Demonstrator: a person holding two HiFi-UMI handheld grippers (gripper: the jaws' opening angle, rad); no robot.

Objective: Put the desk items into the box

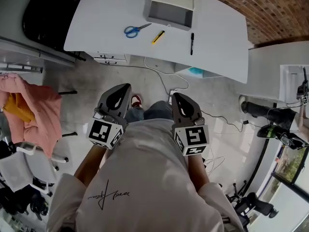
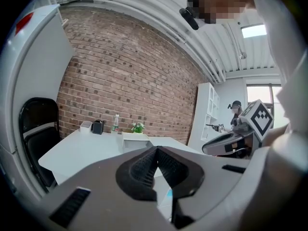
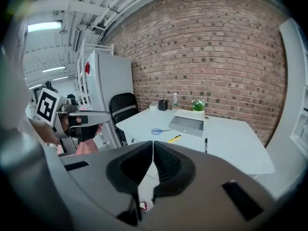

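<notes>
1. Where you stand, the desk (image 1: 217, 37) lies well ahead, chair (image 1: 46, 13) at its left.
2. Your left gripper (image 1: 124, 87) and right gripper (image 1: 176, 96) are closed, empty.
3. The box (image 1: 170, 12) sits at the desk's far edge.
4. Scissors (image 1: 136, 30), cutter (image 1: 158, 36), pen (image 1: 191, 43) lie before it.

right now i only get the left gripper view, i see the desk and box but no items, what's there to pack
observer: The head view shows three items on the desk in front of the box. From left to right they are scissors, a yellow cutter and a pen.
operator: ok, is the right gripper free to grab one
observer: Yes. In its own view the right gripper is shut with nothing between its jaws, and it is well short of the desk.
</notes>
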